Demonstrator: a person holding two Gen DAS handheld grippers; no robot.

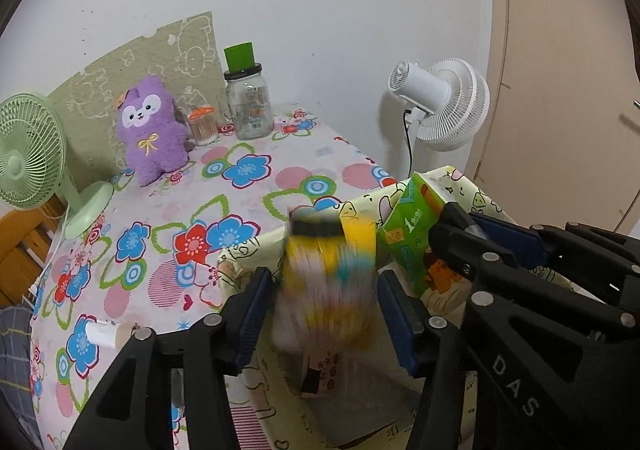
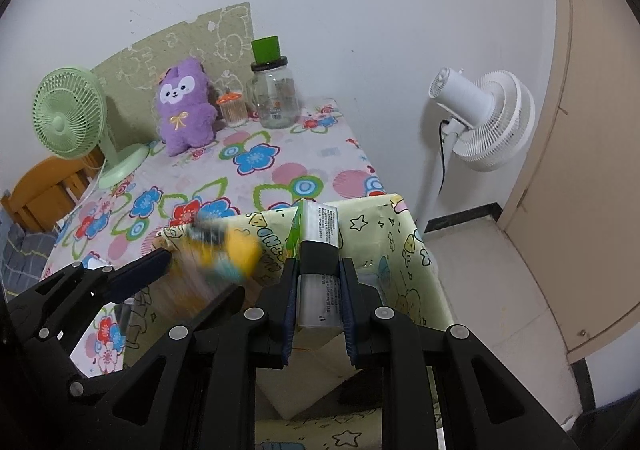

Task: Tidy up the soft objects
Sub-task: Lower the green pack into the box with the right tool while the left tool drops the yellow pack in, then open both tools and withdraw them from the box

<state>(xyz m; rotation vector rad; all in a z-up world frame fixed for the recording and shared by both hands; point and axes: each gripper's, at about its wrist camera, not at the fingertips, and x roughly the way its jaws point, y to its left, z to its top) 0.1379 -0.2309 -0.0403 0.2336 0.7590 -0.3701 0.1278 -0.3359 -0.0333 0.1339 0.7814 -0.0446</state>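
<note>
Motion blur smears the yellow-and-pink soft pack (image 1: 328, 282) between the fingers of the left gripper (image 1: 326, 314), so I judge it is dropping or being let go into the pale yellow cartoon-print storage box (image 1: 240, 254) at the near right corner of the table. The jaws stand wide, with daylight on either side of the pack; they do not seem to be pressing it, though the blur keeps me from being sure.

To its right, the right gripper (image 2: 318, 310) has its blue pads closed firmly on the green tissue pack (image 2: 320, 234), which stands upright inside the box against the far wall, its white printed side facing the right wrist camera.

To do this well, I'd let the yellow pack settle flat on the box floor before lifting the left tongs clear, and keep the fingers spread so they don't snag the wrapper on the way out. The tissue pack should be eased down beside it, not on top, then released only once it rests against the wall, or it may tip over.

Far across the flowered tablecloth (image 1: 240, 186), the purple plush toy (image 1: 152, 130) leans by the green desk fan (image 1: 30, 162), beside a glass jar (image 1: 248, 106). It looks like the next soft thing to collect.
</note>
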